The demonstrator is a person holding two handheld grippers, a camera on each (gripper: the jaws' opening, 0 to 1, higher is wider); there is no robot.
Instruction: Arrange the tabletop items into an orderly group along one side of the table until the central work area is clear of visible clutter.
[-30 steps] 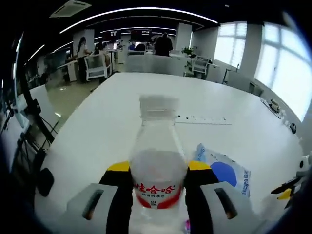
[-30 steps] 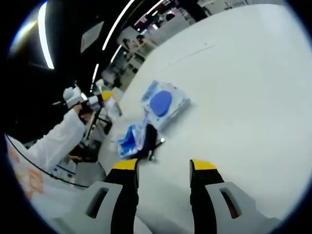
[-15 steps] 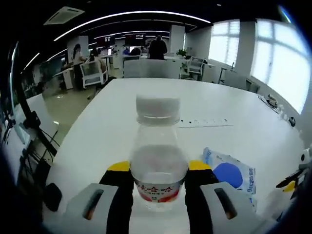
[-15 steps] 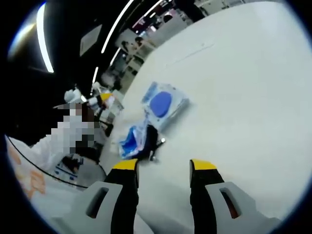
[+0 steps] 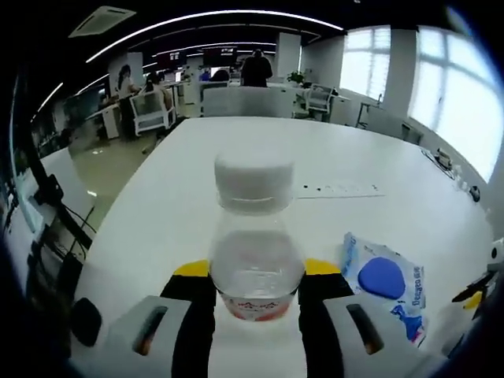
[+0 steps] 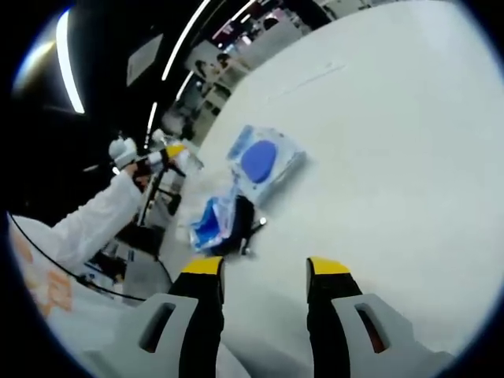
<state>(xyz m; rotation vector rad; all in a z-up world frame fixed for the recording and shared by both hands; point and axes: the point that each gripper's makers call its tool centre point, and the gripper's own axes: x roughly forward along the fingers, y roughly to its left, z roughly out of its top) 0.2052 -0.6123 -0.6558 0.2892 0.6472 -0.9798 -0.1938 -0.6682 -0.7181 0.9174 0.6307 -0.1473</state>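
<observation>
Partly hidden bottle (image 5: 255, 260) base clenched in left hand-held gripper (image 5: 256, 272); right hand-held gripper (image 6: 264, 272) spread, empty.

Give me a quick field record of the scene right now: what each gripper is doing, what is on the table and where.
left gripper: shut on the water bottle, jaws pressed against its sides
water bottle: upright, clear, white cap, red label at the base
right gripper: open, nothing between the jaws, above bare white table
blue-and-white packet: flat on the table, ahead of the right gripper
blue pouch: crumpled, near the table edge, touching a small black item
power strip: flat, farther across the table
</observation>
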